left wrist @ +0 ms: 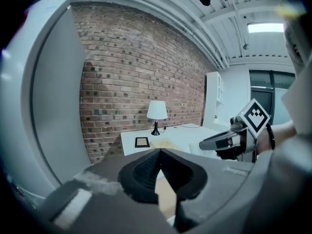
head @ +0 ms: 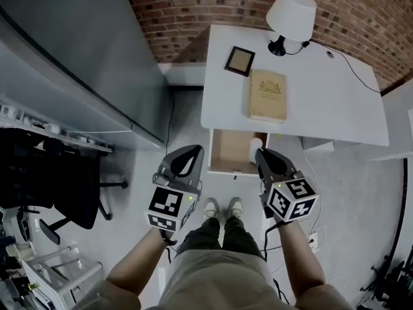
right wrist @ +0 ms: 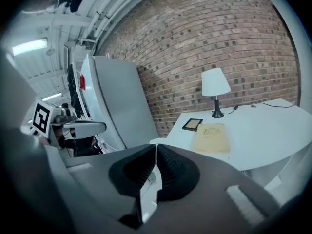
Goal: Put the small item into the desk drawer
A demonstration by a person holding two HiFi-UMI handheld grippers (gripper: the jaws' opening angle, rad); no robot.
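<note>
A small white object (head: 255, 148) lies inside the open, wood-lined drawer (head: 229, 148), towards its right side; its shape is hard to make out from here. The drawer stands pulled out from under the front edge of the white desk (head: 322, 102).

The right hand-held gripper (head: 261, 152) is held just over the drawer's right front corner, beside the white object. Its jaws are pressed together with nothing between them. The left hand-held gripper (head: 193, 150) hangs off the drawer's left side, over the floor. Its jaws are likewise closed tip to tip and empty.

On the desk, a tan hardback book (head: 267, 95) lies flat above the drawer, and a small dark-framed picture (head: 239, 61) lies just beyond it to the left. A white-shaded lamp with a black base (head: 291, 15) stands at the back, against the red brick wall (head: 193, 2).

The person stands right before the drawer in khaki trousers (head: 222, 237) and pale shoes (head: 211, 206). A black office chair (head: 71, 186) sits well off to the left.
</note>
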